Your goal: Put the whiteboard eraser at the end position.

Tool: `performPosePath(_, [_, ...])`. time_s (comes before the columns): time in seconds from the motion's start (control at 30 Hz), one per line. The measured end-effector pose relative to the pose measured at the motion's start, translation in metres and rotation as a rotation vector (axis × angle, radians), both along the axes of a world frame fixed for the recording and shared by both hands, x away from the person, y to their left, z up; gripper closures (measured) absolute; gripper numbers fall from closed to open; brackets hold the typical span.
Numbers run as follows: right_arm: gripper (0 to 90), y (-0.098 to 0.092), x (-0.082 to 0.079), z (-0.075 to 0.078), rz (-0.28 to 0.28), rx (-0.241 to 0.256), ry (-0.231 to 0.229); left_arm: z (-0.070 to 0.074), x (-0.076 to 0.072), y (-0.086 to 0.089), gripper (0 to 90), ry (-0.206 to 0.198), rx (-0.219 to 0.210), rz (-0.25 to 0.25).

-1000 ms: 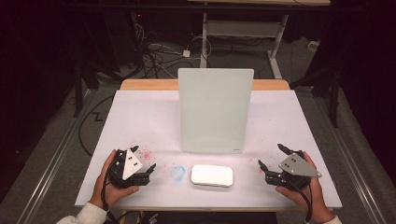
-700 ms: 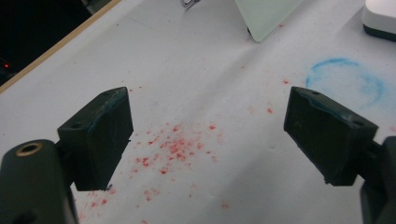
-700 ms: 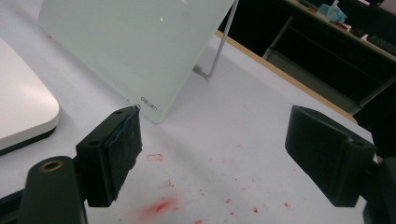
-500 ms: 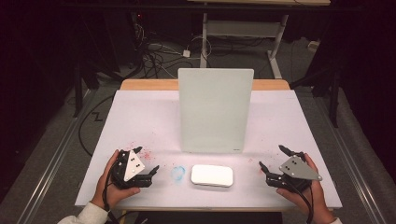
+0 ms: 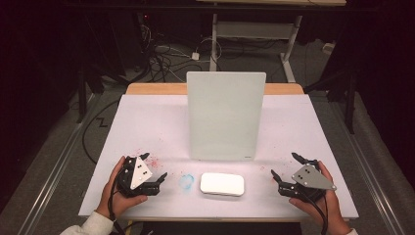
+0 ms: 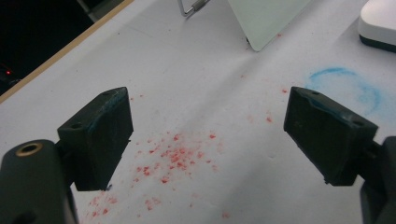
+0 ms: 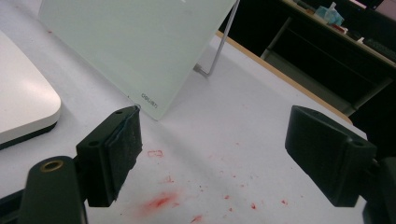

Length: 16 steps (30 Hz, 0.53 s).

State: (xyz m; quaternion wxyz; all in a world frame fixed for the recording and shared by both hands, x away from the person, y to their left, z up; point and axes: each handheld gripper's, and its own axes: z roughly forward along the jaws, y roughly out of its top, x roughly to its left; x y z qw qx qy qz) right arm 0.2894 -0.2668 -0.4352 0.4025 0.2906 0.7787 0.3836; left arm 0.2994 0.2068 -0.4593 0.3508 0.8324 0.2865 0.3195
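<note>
Resting near the front edge of the table (image 5: 147,122), both grippers flank the white eraser block (image 5: 221,184), which serves as the reference landmark. The eraser block lies flat just in front of the upright glass board (image 5: 226,115), long axis running left to right. The left gripper (image 5: 155,177) sits to the left of the block, jaws spread apart and holding nothing, pointed toward it; a blue ring mark (image 5: 186,181) lies between the two. The right gripper (image 5: 283,167) sits to the right of the block, jaws likewise apart and holding nothing. Judged from the high view, the left gripper is slightly nearer. A grasp would likely need the jaws to span the block's short width, approached from its end. Red specks (image 6: 175,156) mark the table left of the block
</note>
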Motion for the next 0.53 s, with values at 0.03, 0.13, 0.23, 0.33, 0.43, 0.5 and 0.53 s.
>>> performPosePath(0.03, [19.3, 0.0000, 0.0002, -0.0002, 0.003, -0.001, 0.002, 0.0001, 0.0003, 0.0002, 14.9, 0.001, -0.001, -0.002])
performPosePath(0.13, [19.2, 0.0004, 0.0005, -0.0015, 0.012, -0.008, -0.001, 0.0010, 0.0012, -0.0002, 14.9, -0.006, 0.002, -0.002])
performPosePath(0.23, [19.2, 0.0000, 0.0005, -0.0029, 0.014, -0.004, 0.007, 0.0013, 0.0025, -0.0013, 14.8, -0.006, 0.002, -0.005])
performPosePath(0.33, [19.1, -0.0004, 0.0007, -0.0031, 0.020, -0.006, 0.004, -0.0003, 0.0057, -0.0031, 14.9, 0.005, 0.012, -0.011])
performPosePath(0.43, [19.1, -0.0013, 0.0012, -0.0033, 0.015, 0.000, 0.008, -0.0006, 0.0074, -0.0040, 14.9, 0.008, 0.012, -0.013])
performPosePath(0.5, [19.0, -0.0021, 0.0006, -0.0034, 0.010, -0.001, 0.006, -0.0003, 0.0086, -0.0047, 14.8, 0.005, 0.008, -0.013])
performPosePath(0.53, [19.0, -0.0028, 0.0006, -0.0034, 0.010, -0.001, 0.005, -0.0002, 0.0093, -0.0051, 14.8, 0.005, 0.009, -0.013])
